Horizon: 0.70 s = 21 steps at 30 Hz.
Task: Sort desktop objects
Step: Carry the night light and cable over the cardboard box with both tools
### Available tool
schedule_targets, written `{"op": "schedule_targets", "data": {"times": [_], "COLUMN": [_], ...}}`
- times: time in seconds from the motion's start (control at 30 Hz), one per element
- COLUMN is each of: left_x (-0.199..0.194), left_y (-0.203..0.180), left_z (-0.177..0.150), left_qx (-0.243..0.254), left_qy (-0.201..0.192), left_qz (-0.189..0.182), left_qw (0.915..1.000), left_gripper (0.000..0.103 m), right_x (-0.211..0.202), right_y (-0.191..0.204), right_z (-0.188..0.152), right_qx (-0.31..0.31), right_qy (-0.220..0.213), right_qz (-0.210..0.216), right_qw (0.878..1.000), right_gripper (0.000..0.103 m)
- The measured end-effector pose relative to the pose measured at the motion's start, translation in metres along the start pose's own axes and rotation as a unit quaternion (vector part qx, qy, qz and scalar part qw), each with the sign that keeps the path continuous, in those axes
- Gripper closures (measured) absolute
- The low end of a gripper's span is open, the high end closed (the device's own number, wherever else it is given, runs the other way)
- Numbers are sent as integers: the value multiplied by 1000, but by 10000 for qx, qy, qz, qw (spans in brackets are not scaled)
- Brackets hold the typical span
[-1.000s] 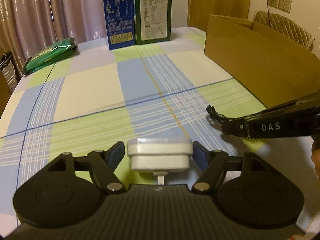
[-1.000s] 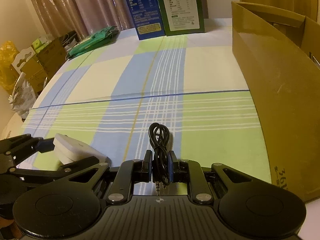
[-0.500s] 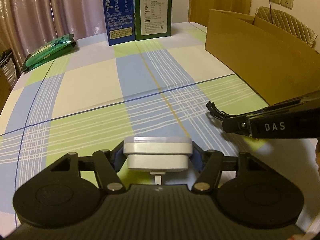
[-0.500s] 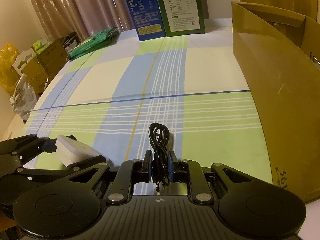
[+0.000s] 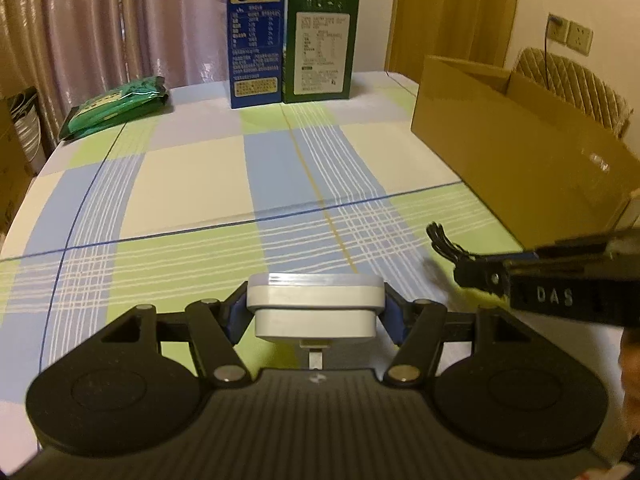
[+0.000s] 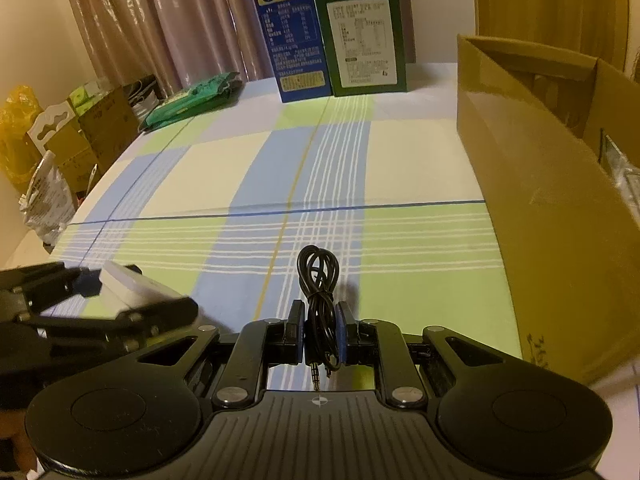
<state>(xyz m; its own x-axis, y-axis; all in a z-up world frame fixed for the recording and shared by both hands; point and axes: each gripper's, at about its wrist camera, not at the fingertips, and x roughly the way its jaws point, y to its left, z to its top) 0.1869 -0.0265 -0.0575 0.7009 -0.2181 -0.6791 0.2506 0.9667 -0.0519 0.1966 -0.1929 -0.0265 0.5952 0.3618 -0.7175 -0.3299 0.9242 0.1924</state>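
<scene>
The left gripper (image 5: 316,308) is grasping a white charger block (image 5: 315,304), its blue-padded fingers pressing on the block's two short ends so that the block is sitting crosswise between them, raised off the checked tablecloth (image 5: 192,184), with its plug end pointing back toward the camera. The right gripper (image 6: 319,326) is clenching a coiled black audio cable (image 6: 319,280): the bundle is standing upright between the narrowly set jaws, its loops sticking out beyond the fingertips toward the far side and its jack plug hanging down on the near side. Both grippers are hovering over the near edge of the table, the left one sitting to the left of the right one, close beside it but not touching; in the left wrist view the right gripper is reaching in from the right edge with the cable loops showing at its tip. An open cardboard box (image 6: 532,184) is standing along the right side of the table, near the right gripper. At the far end a blue carton (image 5: 254,36) and a green carton (image 5: 320,46) are standing side by side, and a green packet (image 5: 116,106) is lying at the far left
</scene>
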Motion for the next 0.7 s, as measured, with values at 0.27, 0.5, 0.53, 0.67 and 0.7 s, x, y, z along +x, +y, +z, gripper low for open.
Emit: {"op": "schedule_targets", "data": {"times": [0.27,0.5,0.53,0.67,0.7], "left_x": [-35,-68,-72,-90,-94], "left_y": [-25,-43,-45,-51,-53], "left_z": [-4,-5,-6,-6,-6], "left_qx": [-253,-446,-465,-558,-555], "left_qy": [-171,-245,-261,-325,-337], "left_qz": [36,94,101,112,109], "left_qw": [9995,9987,9985,9978,9978], "left_gripper": [43,43,43,43,43], "right_x": [-37,-72,-77,-95,-99], "right_y": [-1,2,4,5,5], "right_z": [-14,-19,-19,-20,-20], "right_qx": [130,254,235,241,245], "right_qy": [-126,-276,-293,-383,-399], "right_qz": [-97,-33,-25,-25,-35], "right_qw": [9998,9993,9993,9990,9989], "right_gripper": [91,91,91,91,91]}}
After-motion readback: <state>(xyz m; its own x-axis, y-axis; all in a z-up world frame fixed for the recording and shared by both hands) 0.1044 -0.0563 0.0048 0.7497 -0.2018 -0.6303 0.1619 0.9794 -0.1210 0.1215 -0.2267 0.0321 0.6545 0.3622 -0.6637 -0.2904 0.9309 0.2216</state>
